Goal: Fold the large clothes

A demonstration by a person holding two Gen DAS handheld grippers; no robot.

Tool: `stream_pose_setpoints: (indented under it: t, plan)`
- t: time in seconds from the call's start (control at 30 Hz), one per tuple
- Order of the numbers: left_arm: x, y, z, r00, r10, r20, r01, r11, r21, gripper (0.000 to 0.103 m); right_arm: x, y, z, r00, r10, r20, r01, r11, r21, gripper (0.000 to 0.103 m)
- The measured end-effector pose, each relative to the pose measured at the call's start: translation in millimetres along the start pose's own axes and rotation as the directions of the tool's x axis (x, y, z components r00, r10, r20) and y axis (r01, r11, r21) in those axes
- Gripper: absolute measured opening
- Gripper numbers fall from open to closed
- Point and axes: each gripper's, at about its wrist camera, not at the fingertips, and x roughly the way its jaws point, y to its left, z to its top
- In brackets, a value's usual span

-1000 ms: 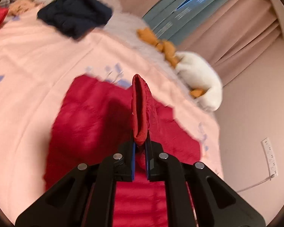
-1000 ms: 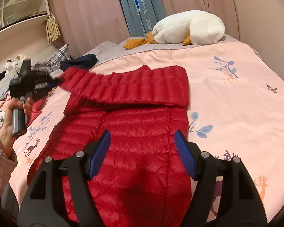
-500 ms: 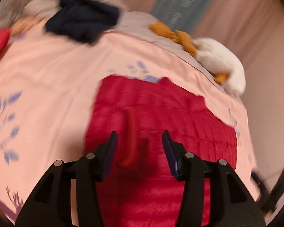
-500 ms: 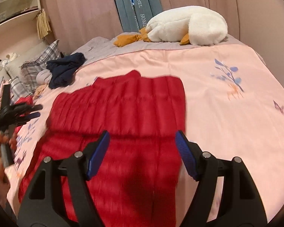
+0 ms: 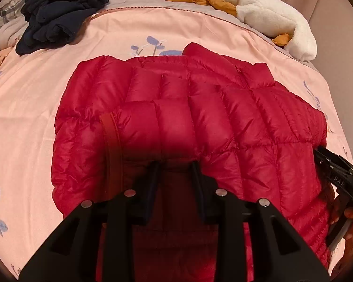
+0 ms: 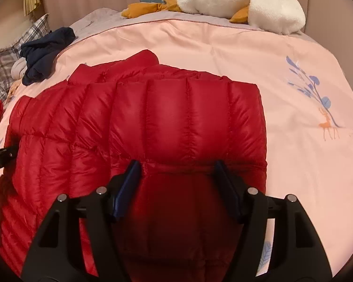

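I see the red puffer jacket (image 5: 200, 122) lying on the pink bed cover (image 5: 30, 108), with its top part folded down over the body. My left gripper (image 5: 175, 166) points down at the folded edge. Its jaws have just been closing, but they stand a little apart and pinch nothing, though the edge sits right at the tips. My right gripper (image 6: 177, 166) is spread wide over the folded edge on its side, and its jaws have closed a bit too. A dark blue bundle of clothes (image 5: 58, 16) and a white plush goose (image 6: 242, 2) lie farther up the bed.
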Motion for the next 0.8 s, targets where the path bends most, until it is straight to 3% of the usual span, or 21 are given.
stream_pose_setpoints:
  t: [0.13, 0.27, 0.37, 0.43, 0.53, 0.67, 0.77, 0.8]
  plan:
    - [-24.8, -5.7, -0.1, 0.999, 0.003, 0.053, -0.004, 1.000, 0.022, 0.033, -33.7, 7.8, 4.5, 0.997, 0.018, 0.078, -0.017, 1.000, -0.016, 0.066]
    - [-42.8, -23.5, -8.5, 0.994, -0.044, 0.104, 0.038, 0.997, 0.061, 0.044, -60.8, 40.7, -3.2, 0.981, 0.137, 0.140, -0.124, 0.987, -0.100, 0.067]
    - [-35.5, -47.7, -13.5, 0.994, -0.027, 0.107, 0.012, 0.990, 0.141, 0.044, -50.7, 72.0, -11.3, 0.981, 0.162, 0.105, -0.141, 0.973, -0.184, 0.068]
    - [-20.1, -57.2, -17.4, 0.997, -0.009, 0.074, -0.003, 0.987, 0.163, 0.044, -32.4, 85.7, -18.4, 0.991, 0.126, 0.050, -0.112, 0.970, -0.215, 0.068]
    - [-2.7, -59.1, -21.6, 0.999, 0.025, 0.047, -0.033, 0.983, 0.179, 0.047, -1.9, 90.0, -24.8, 0.998, 0.063, -0.012, -0.064, 0.973, -0.220, 0.071]
    - [-0.8, -59.4, -22.4, 0.998, 0.039, 0.039, -0.046, 0.980, 0.192, 0.049, -5.1, 89.0, -23.4, 0.998, 0.064, -0.028, -0.068, 0.982, -0.178, 0.071]
    - [-21.9, -54.4, -26.3, 0.998, 0.026, 0.060, -0.036, 0.986, 0.160, 0.073, -33.9, 78.0, -26.4, 0.990, 0.139, 0.006, -0.137, 0.985, -0.108, 0.071]
    - [-34.4, -52.1, -31.6, 0.995, 0.045, 0.092, -0.059, 0.986, 0.155, 0.089, -46.1, 72.5, -30.1, 0.988, 0.151, 0.025, -0.148, 0.985, -0.093, 0.071]
